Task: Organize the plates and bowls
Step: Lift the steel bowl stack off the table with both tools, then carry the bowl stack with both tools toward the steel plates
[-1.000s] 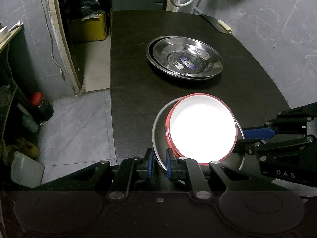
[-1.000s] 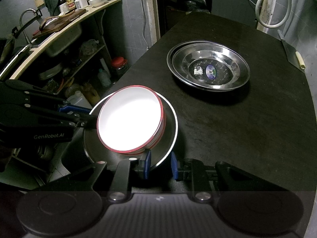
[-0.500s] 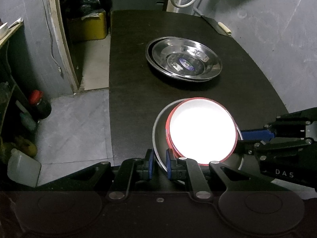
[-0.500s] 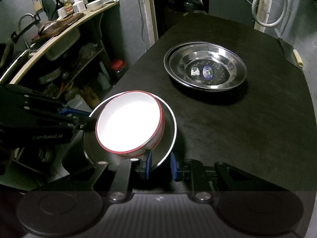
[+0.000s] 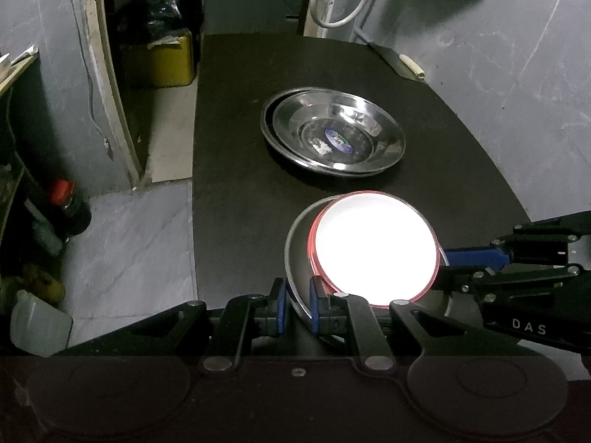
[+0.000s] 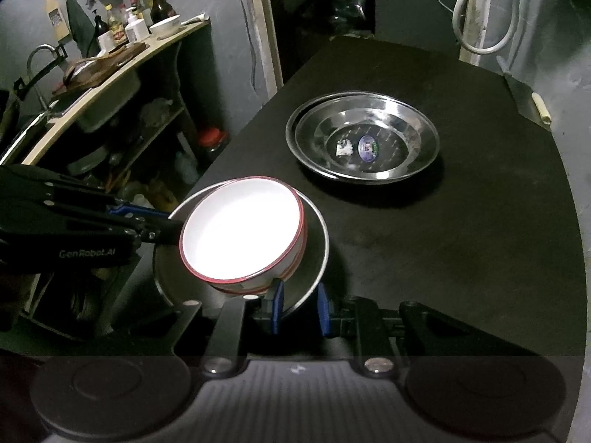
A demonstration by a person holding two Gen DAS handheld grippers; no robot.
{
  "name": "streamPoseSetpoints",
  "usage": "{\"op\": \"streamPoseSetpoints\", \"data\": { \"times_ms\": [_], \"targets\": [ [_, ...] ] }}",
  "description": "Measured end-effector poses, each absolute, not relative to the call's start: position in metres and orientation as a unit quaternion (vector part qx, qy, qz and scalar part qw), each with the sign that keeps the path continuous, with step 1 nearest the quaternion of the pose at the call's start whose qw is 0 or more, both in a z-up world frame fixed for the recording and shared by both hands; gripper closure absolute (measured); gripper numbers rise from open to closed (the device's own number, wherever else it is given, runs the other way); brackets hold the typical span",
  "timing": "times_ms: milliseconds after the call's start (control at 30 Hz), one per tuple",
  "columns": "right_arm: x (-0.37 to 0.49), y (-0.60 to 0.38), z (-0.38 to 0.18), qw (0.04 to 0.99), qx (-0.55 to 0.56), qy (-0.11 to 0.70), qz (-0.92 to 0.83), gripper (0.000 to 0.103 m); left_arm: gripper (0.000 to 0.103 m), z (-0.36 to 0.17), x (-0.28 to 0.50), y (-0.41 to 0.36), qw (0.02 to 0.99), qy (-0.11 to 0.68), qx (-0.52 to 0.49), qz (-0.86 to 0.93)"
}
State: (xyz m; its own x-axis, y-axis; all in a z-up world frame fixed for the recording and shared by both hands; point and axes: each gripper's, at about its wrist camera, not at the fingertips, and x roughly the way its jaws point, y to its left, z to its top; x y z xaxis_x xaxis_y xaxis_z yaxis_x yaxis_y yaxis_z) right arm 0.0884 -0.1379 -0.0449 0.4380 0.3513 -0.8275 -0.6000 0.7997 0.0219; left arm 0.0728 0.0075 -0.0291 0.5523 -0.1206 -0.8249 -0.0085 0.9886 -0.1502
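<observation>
Both grippers, left (image 5: 298,301) and right (image 6: 298,308), clamp the steel plate (image 6: 314,251) carrying red-rimmed bowls (image 6: 240,230) above the counter (image 6: 461,229) edge; next, judged: carry it level toward the stacked plates (image 6: 364,136).

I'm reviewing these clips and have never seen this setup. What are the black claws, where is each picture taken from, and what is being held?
No robot here: a person holds two hand-held grippers, each with a fisheye camera looking along its fingers. The left gripper and the right gripper each pinch the rim of the same steel plate, from different sides. On it sit stacked white bowls with red rims. Farther off on the black table lie two nested steel dishes. A cleaver lies at the table's far edge.
</observation>
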Motion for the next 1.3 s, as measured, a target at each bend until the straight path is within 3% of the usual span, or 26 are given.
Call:
{"op": "streamPoseSetpoints", "data": {
  "times_ms": [1033,1067,1100,1300],
  "targets": [
    [0.126,-0.154,-0.023,0.872,-0.103,0.381,0.289,0.081,0.089,-0.013,0.119,0.004,0.902,0.425,-0.065,-0.028],
    [0.128,-0.155,-0.023,0.874,-0.103,0.378,0.289,0.099,0.089,-0.012,0.121,0.003,0.904,0.422,-0.064,-0.03],
    [0.129,-0.156,-0.022,0.872,-0.098,0.373,0.301,0.1,0.092,-0.009,0.124,0.002,0.907,0.414,-0.067,-0.039],
    [0.13,-0.14,-0.024,0.866,-0.128,0.36,0.321,0.102,0.087,-0.008,0.144,-0.019,0.911,0.408,-0.046,-0.043]
  ]
}}
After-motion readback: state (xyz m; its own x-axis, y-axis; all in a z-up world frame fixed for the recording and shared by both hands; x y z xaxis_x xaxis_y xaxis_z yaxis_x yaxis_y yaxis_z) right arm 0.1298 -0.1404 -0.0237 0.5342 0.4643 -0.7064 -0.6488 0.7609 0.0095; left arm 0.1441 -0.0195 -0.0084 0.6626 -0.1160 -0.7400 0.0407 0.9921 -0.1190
